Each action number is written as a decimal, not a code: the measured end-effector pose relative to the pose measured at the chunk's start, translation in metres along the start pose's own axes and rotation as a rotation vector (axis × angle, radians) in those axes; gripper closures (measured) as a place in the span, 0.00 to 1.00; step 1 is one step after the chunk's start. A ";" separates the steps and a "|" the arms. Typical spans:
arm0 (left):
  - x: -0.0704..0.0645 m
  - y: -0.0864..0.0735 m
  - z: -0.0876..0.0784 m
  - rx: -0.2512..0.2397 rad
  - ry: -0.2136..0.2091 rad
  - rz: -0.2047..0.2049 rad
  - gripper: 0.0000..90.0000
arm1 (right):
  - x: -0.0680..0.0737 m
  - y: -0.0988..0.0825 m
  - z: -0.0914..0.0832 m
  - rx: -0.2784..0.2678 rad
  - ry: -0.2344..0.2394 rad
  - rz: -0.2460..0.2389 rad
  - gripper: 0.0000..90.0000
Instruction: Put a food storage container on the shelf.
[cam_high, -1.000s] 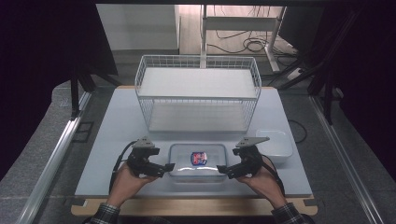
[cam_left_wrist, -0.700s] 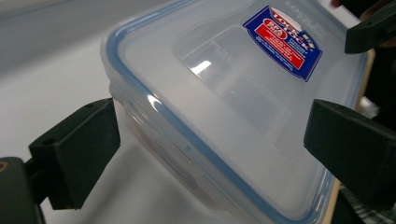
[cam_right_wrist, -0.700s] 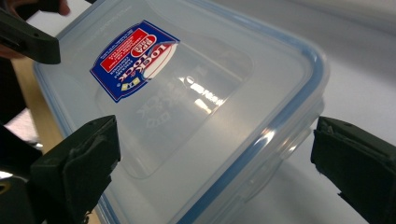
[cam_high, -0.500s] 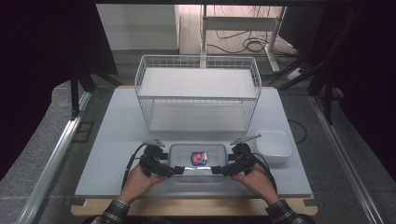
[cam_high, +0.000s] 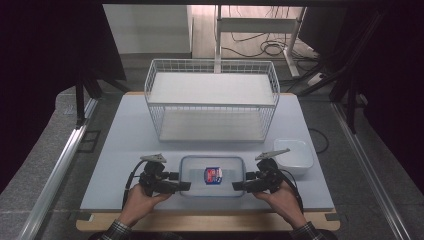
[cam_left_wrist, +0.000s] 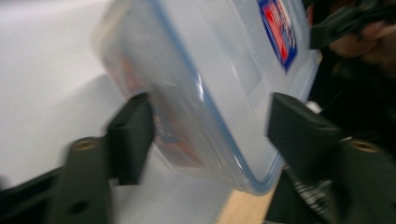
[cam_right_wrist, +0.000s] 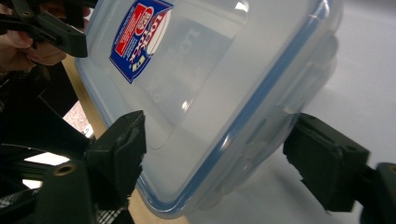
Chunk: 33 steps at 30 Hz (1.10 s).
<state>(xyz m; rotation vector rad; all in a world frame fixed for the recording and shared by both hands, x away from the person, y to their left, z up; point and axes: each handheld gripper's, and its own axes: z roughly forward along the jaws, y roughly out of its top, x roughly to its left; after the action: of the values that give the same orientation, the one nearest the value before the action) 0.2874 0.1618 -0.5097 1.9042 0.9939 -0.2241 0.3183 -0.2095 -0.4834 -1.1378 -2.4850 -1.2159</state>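
A clear, round-cornered plastic container (cam_high: 212, 176), lidded with a blue seal and a red-and-blue label, was placed near the tabletop's (cam_high: 120, 130) front edge. Its short ends were straddled by the left gripper (cam_high: 184, 186) and right gripper (cam_high: 239, 187), jaws just closing, one pad of each still apart. A wire basket (cam_high: 212, 102) stood behind the container, a white dish (cam_high: 294, 155) to its right, with bare tabletop left of it.

left gripper (cam_left_wrist: 210, 135): jaws just closing, astride a corner | clear lidded container (cam_left_wrist: 205, 79): between the jaws, tilted; near jaw touching its wall, far jaw just beside its rim | red-and-blue label (cam_left_wrist: 279, 32): on the lid, beyond the far jaw | other gripper (cam_left_wrist: 348, 21): past the container
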 end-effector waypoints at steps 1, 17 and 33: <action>0.002 -0.003 -0.004 -0.024 -0.027 -0.017 0.46 | -0.001 0.000 -0.004 -0.017 0.005 -0.001 0.41; 0.000 -0.004 -0.008 -0.071 -0.017 -0.073 0.57 | -0.002 -0.007 -0.013 -0.093 0.034 0.095 0.56; -0.008 0.004 -0.017 -0.123 0.026 -0.002 0.59 | 0.011 0.000 -0.021 -0.164 -0.031 -0.020 0.56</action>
<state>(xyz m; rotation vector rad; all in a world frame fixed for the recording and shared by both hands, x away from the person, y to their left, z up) 0.2806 0.1701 -0.4936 1.7980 1.0039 -0.1368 0.3069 -0.2184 -0.4648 -1.1806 -2.4620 -1.4417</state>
